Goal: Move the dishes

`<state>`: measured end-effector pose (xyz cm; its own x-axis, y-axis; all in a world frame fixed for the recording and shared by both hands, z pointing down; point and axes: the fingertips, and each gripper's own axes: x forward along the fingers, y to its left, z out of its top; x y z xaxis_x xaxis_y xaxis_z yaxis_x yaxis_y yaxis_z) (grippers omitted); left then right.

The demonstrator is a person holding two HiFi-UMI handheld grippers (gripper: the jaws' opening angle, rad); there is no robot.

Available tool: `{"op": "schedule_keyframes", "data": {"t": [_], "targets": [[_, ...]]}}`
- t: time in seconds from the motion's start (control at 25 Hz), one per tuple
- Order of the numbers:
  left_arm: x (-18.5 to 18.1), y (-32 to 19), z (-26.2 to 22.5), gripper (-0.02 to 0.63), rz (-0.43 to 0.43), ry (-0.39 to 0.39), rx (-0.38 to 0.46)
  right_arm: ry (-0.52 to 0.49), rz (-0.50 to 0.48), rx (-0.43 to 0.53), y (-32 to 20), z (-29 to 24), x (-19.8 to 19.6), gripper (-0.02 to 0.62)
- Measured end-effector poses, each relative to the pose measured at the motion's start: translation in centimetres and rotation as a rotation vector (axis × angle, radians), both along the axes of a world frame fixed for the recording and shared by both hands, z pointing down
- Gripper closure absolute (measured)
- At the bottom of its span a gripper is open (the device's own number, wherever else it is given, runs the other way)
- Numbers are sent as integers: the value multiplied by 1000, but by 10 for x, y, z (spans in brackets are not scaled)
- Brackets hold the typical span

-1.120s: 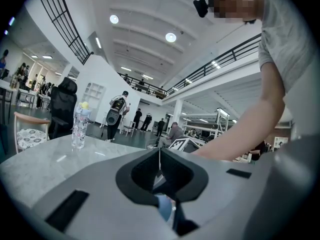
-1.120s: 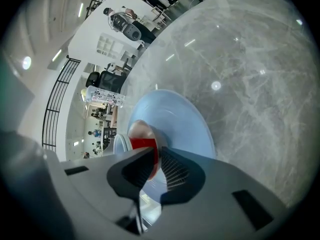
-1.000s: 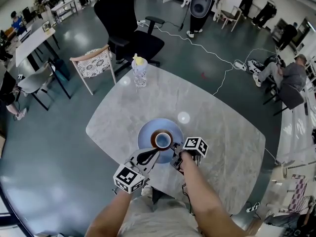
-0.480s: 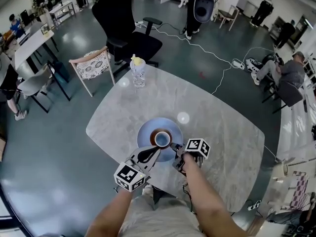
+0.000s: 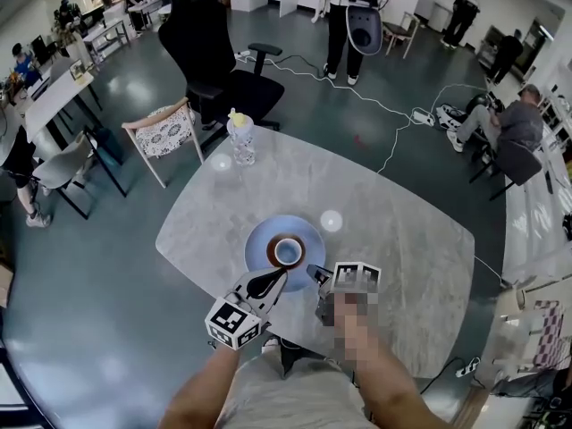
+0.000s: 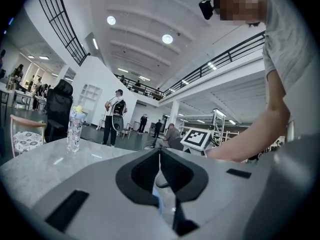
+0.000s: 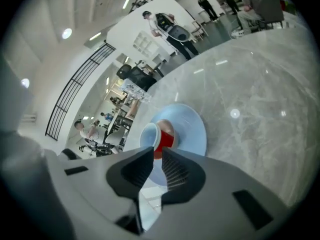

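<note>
Two claws are seen low in the head view, at the near side of the table. A blue plate is set on the table's near half, and a red cup with a white inside is stood upright on it. The left claw is laid with its tip at the plate's near rim. The right claw is held just beside that rim, apart from the cup. A bottle is stood at the far edge, well apart from the plate.

Over to the left claw view: the left claw is shown with its tips brought together. Pale blue is glimpsed in the slit behind them, and whether the rim is pinched there cannot be told. The bottle is seen upright at the left, and a bare forearm is stretched across at the right.

Now the right claw view: the right claw is shown narrow, its jaws having just been closing, and nothing is gripped between them. The cup is seen just past the tips, on the plate, with the bottle far behind.
</note>
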<state>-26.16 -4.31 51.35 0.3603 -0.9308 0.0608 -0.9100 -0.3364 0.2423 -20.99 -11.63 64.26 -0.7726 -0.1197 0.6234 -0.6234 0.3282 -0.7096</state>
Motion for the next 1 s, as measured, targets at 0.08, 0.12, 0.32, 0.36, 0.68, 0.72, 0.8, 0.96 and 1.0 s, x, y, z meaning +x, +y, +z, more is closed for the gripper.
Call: {"op": "schedule_keyframes", "data": {"t": [0.08,0.12,0.32,0.36,0.68,0.72,0.8,0.96,1.0], "targets": [[4,3,-2,584,1,8,6,-41,-56,87,7,-15,-2,534],[7,5,-4,584,2,13,9,-67,-87,136,11,-24,-3,538],[14,14,-15,584,17,15,20,-180,-218,381,31,-72,-8,558],[15,15,-17,584,21,17,25,-200,-235,419,36,-80,-9,562],[35,38,-36,584,92,-7,51,-420,-367,817,83,-156,7,574],[36,40,-38,584,99,-10,57,-432,-371,836,87,-161,10,574],[39,44,-43,584,117,-21,70,-437,-379,874,94,-169,14,574],[47,50,-55,584,123,-24,94,-431,-407,968,110,-190,19,574],[50,51,-59,584,127,-28,104,-429,-406,989,112,-194,20,574]]}}
